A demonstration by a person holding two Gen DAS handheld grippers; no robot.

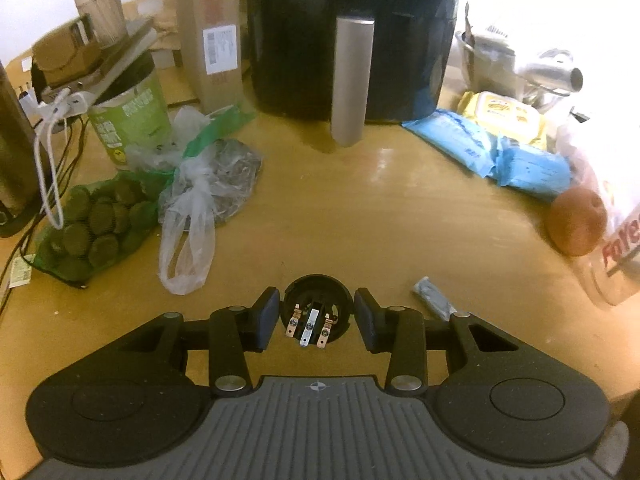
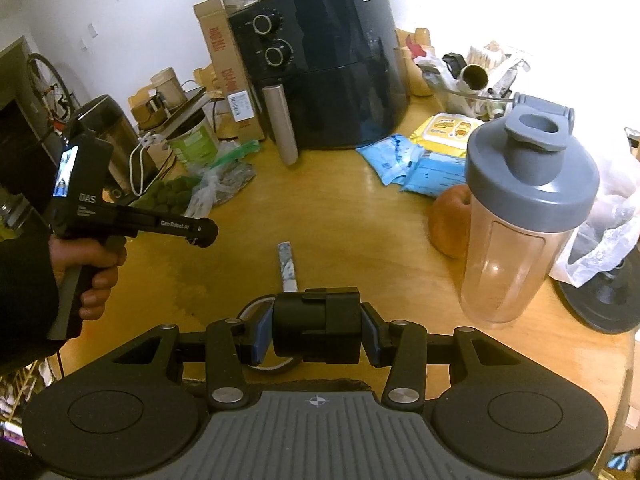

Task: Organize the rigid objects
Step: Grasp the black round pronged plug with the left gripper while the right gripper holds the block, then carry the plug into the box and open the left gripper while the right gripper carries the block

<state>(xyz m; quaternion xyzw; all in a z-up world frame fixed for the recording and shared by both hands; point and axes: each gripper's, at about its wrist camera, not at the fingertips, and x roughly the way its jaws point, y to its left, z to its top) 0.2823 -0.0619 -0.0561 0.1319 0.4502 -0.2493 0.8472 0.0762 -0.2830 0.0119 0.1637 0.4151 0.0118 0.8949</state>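
Left claw: we grip a round black plug.
Right claw: we clamp a black block.
Table: cluttered wood, air fryer at the far side.

A black air fryer with a grey handle is seen at the far edge of the yellow-brown desk; blue packets and a yellow pack are seen toward the right edge; green is shown by the tub; a grey lid is borne by the clear shaker.
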